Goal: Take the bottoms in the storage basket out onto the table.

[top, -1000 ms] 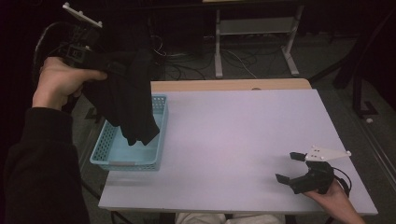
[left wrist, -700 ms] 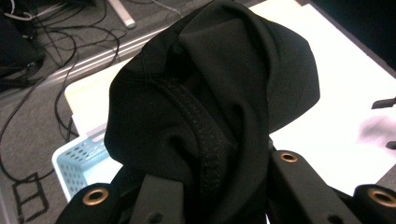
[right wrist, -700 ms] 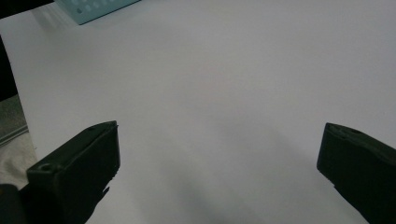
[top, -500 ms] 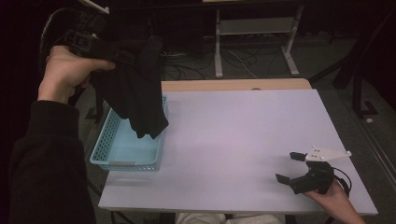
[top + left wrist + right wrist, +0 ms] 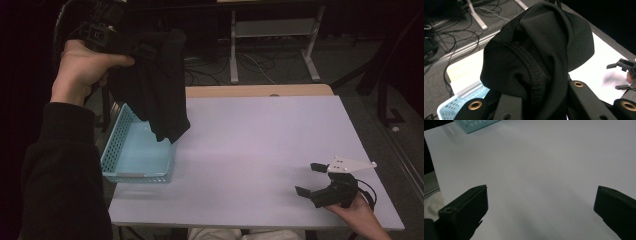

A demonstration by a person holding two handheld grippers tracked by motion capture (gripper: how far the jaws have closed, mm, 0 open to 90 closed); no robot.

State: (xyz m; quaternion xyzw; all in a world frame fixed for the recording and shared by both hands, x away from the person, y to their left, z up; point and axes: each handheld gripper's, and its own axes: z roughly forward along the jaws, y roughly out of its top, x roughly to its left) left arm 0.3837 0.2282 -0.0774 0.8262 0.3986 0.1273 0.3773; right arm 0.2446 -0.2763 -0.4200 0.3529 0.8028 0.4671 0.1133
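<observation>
A black garment (image 5: 152,85) hangs from my left gripper (image 5: 131,46), which is shut on its top edge high above the table's left side. The cloth's lower end dangles over the far right corner of a light blue perforated basket (image 5: 115,149). In the left gripper view the bunched black garment (image 5: 539,50) covers the jaws, with a stitched seam running between them. My right gripper (image 5: 309,179) rests low at the table's near right corner, open with nothing between its fingers (image 5: 466,205).
The white table (image 5: 260,145) has a wooden strip along its far edge. Behind it stand a metal table frame (image 5: 270,35) and loose cables (image 5: 240,62) on the floor. A corner of the basket (image 5: 474,125) shows in the right gripper view.
My left gripper has lifted the black garment higher and a little right, so its lower end has risen out of the basket. The right gripper has stayed still.
</observation>
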